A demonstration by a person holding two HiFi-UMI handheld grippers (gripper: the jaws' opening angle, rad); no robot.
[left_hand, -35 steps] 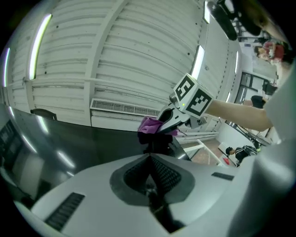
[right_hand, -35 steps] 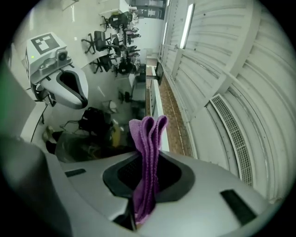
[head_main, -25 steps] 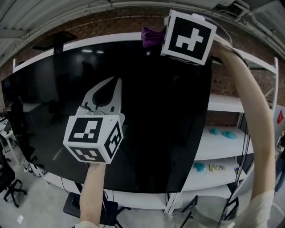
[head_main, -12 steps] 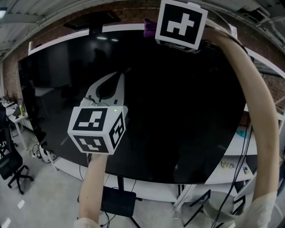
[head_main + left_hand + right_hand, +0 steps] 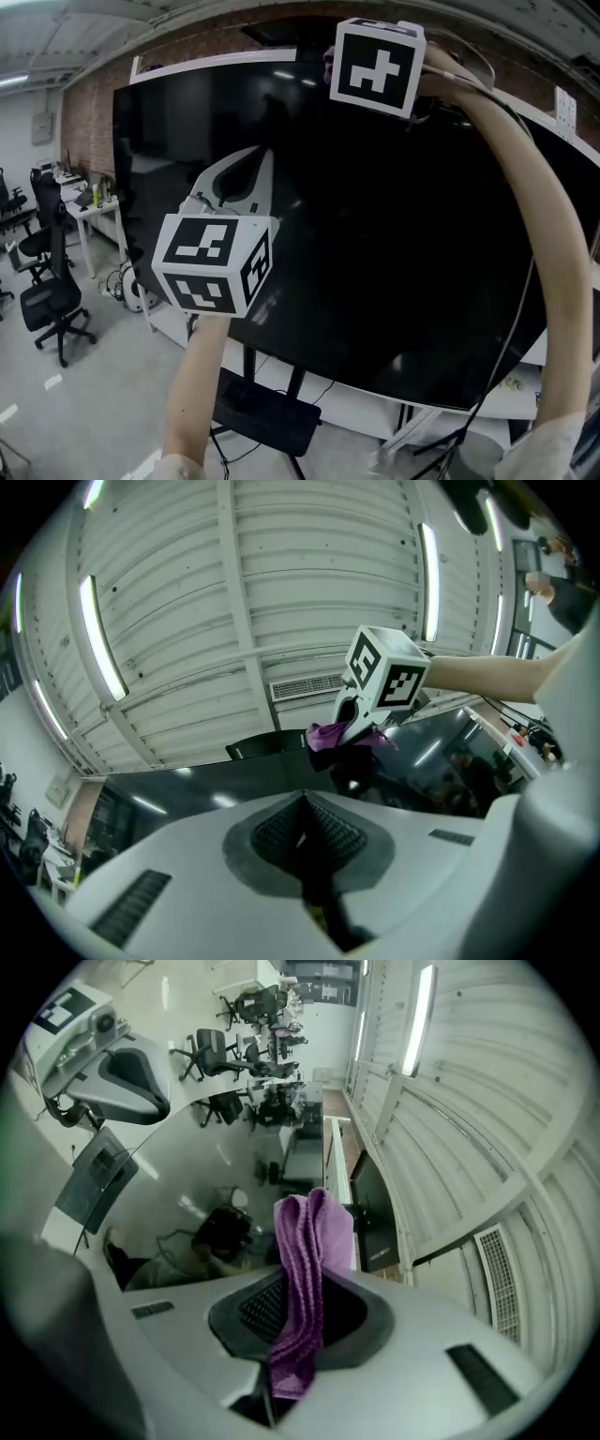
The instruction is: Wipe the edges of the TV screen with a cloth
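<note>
Right tool (image 5: pixel 305 1283) grips cloth (image 5: pixel 314 1227), barely visible in head view.

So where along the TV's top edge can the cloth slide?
Left of the right gripper and cloth, the top edge lies bare to the TV's corner, a black box behind. Crowded: mid-screen, where the shut left gripper hangs.

blk office chair (image 5: pixel 53 302) on floor L | desk (image 5: pixel 92 201) behind | brick wall (image 5: pixel 89 117) | ceiling vent (image 5: pixel 305 686)
</note>
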